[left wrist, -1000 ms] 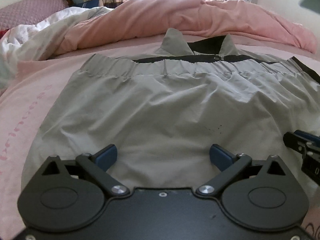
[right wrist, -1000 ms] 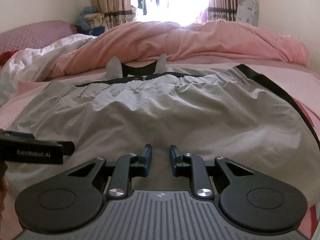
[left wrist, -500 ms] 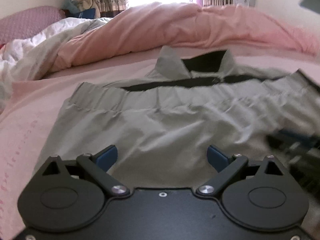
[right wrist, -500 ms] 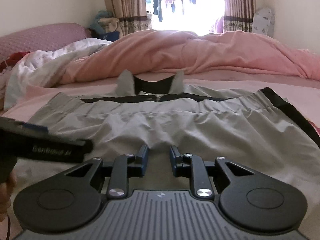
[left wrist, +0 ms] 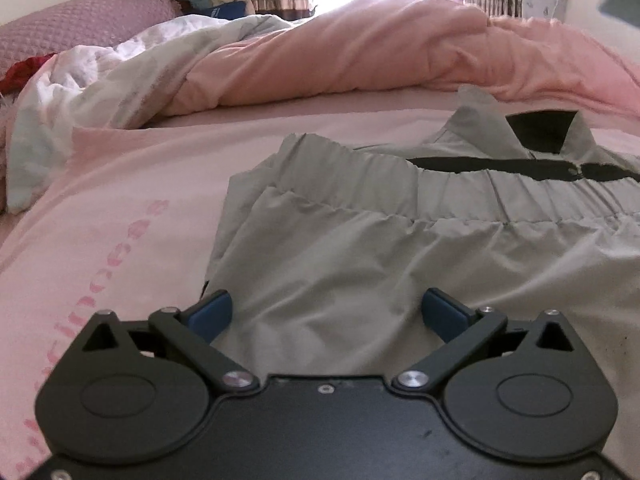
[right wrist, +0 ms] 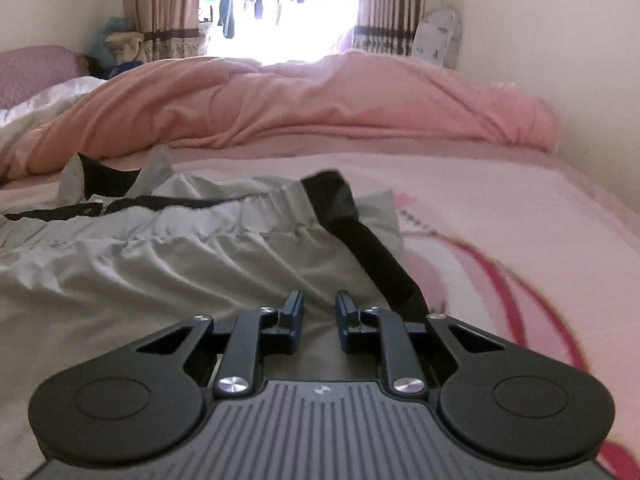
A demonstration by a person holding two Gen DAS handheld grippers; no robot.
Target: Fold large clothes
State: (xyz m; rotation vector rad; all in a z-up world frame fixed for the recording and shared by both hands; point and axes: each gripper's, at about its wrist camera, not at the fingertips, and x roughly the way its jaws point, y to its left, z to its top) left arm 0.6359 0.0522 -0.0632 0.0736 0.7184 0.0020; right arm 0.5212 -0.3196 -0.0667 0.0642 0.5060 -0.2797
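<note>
A grey garment with a gathered elastic band and a black-lined collar lies flat on the pink bed sheet. My left gripper is wide open over the garment's near left corner, with grey cloth showing between its blue pads. In the right wrist view the same garment has a black stripe down its right edge. My right gripper hovers just left of that stripe. Its jaws are closing, a narrow gap is left, and nothing is pinched between them.
A rumpled pink duvet runs across the far side of the bed, with a white quilt and a purple pillow at the left. A wall borders the bed on the right. Bare sheet lies right of the garment.
My left gripper has slid left to the garment's left edge and my right gripper has slid right to its striped edge. Neither gripper shows in the other's view any more.
</note>
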